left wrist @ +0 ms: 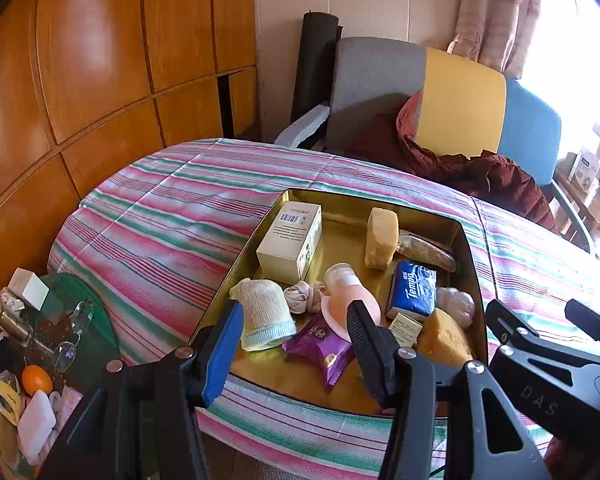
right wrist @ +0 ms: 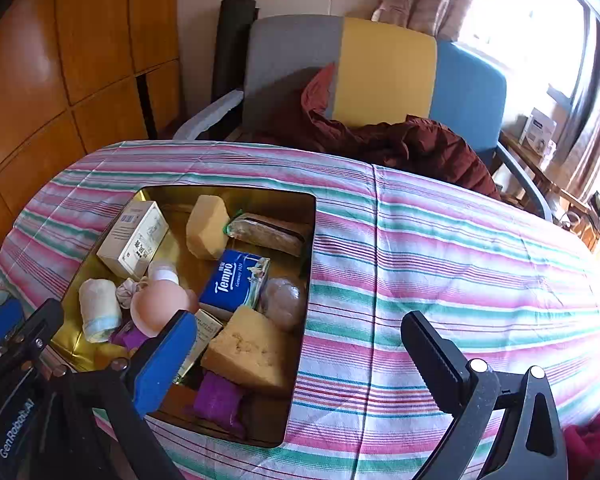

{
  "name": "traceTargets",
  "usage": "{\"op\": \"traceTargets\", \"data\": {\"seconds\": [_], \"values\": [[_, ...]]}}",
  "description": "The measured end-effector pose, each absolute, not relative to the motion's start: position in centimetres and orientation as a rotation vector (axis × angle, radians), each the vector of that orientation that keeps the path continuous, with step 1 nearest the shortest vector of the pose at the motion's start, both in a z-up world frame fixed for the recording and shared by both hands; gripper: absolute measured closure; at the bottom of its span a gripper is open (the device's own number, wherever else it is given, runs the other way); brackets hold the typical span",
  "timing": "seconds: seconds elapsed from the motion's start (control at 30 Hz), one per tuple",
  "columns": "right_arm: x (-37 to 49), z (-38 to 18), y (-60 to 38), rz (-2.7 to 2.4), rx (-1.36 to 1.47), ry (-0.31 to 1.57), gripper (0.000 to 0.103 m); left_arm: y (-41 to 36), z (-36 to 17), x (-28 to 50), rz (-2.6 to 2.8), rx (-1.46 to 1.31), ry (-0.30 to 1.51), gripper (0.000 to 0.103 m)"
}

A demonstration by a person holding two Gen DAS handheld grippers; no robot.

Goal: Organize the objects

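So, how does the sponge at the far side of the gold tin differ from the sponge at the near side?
The far sponge stands upright on end near the middle of the tin; the near sponge lies tilted on other items by the right wall. The far sponge touches the long snack packet; the near sponge sits beside the Tempo tissue pack. Both are yellow, porous blocks.

Black claw (left wrist: pixel 296 344), blue and black pads.

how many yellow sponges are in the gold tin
2. One sponge stands upright at the far end of the tin, beside the long brown packet. The other sponge lies near the front right corner, below the blue tissue pack. More could be hidden underneath.
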State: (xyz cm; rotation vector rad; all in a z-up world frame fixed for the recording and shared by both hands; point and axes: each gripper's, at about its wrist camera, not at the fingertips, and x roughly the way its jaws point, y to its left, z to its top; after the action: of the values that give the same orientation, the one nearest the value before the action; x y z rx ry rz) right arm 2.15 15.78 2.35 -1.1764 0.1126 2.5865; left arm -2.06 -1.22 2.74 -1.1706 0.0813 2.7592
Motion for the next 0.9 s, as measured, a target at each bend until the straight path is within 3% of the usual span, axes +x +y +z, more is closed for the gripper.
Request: {"op": "traceTargets", "data": {"seconds": [0.9], "values": [[2.5,2.5,16.4,2.55,-1.16,0.133,0.0,-0.2,2.8,-1.3,2.724,-1.166,0.141,0.049]]}}
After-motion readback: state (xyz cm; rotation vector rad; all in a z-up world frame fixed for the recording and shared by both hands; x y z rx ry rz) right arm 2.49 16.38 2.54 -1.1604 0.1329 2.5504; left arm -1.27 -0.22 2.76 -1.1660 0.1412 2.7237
